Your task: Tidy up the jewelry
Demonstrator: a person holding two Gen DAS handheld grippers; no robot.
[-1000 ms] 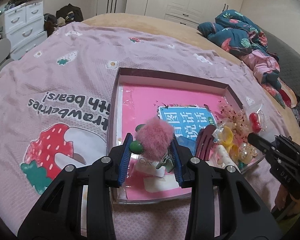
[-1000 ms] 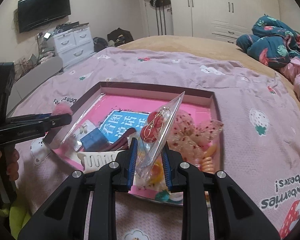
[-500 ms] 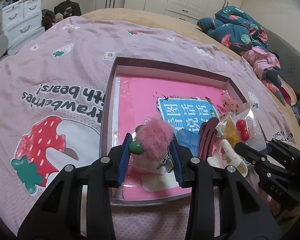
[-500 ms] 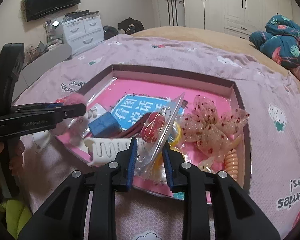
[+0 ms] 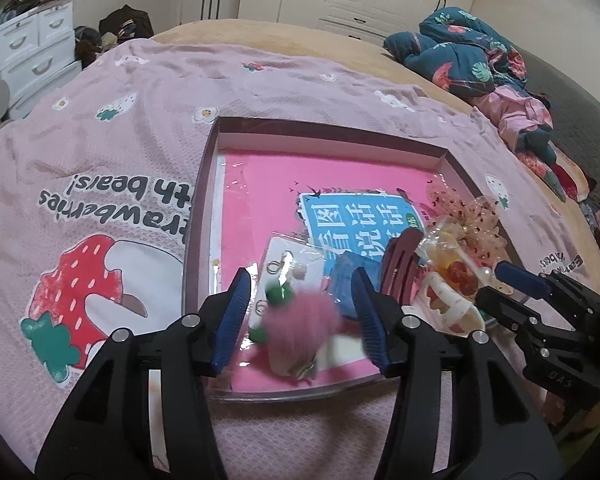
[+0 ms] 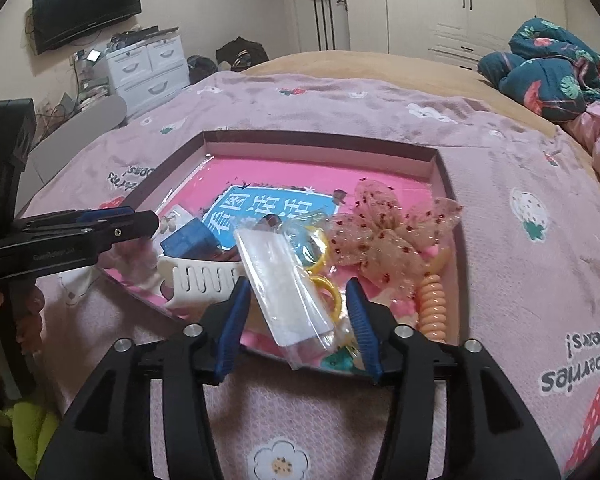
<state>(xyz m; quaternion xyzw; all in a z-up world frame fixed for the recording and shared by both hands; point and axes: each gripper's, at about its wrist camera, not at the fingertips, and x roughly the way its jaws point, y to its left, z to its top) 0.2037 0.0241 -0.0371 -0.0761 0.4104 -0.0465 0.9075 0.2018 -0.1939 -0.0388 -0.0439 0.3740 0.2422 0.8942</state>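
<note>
Two grippers hover at the near edge of a shallow tray (image 5: 204, 200) that lies on a bed under a pink strawberry-print blanket (image 5: 100, 160); the tray is the landmark here.

To the tray's left, beyond the bed, stand white drawers (image 6: 148, 68) with a dark screen (image 6: 86, 4) on the wall above them.

At the tray's near left corner, the left gripper (image 5: 300, 320) has its jaws opening. A blurred pink pom-pom (image 5: 300, 324) with green beads sits between them over the tray floor, and neither blue pad presses on it. A clear packet of earrings (image 5: 292, 264) lies just beyond the pom-pom. Next to it, further right inside the tray, come a small blue box (image 5: 352, 280) and a dark red hair clip (image 5: 400, 256), both resting on a blue printed card (image 5: 356, 220) on the pink liner.

At the tray's near middle lies a white comb (image 6: 204, 276). The right gripper (image 6: 296, 320) is at the near edge beside it, its jaws opening too; a clear plastic bag (image 6: 288, 288) lies tilted between them, free of both pads, crowding yellow rings (image 6: 324, 280) underneath.

In the tray's right part sit a sheer spotted bow (image 6: 384, 236) and a peach coil hair tie (image 6: 432, 304), touching each other against the right wall.

Far right of the tray, a heap of dark floral bedding (image 6: 556, 76) lies on the bed, with white wardrobes (image 6: 440, 4) behind.
</note>
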